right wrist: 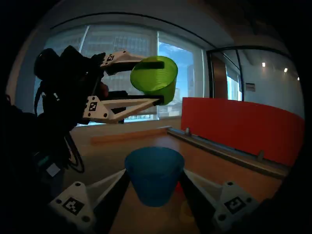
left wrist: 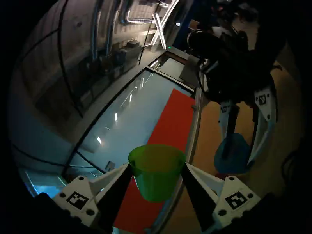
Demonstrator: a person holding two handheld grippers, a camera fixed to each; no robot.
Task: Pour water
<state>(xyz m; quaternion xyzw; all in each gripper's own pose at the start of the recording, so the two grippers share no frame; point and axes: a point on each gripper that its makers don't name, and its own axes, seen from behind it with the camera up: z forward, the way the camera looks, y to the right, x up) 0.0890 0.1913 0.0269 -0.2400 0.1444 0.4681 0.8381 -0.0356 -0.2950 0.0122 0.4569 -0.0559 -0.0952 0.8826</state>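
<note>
Pinching the green cup [right wrist: 153,77], sideways in right gripper view, left gripper [left wrist: 156,167] fingers; right gripper [right wrist: 154,171] fingers clamped on blue cup [right wrist: 154,185].

- Left gripper [left wrist: 156,177], white two-finger frame with black finger pads: both fingers press the sides of a translucent green plastic cup [left wrist: 156,171].
- In the right gripper view it sits high and rolled sideways, one finger above the other, with the cup tipped on its side.
- Right gripper [right wrist: 154,181], same build: both fingers clamp an upright blue plastic cup [right wrist: 154,175], lower than the left.
</note>
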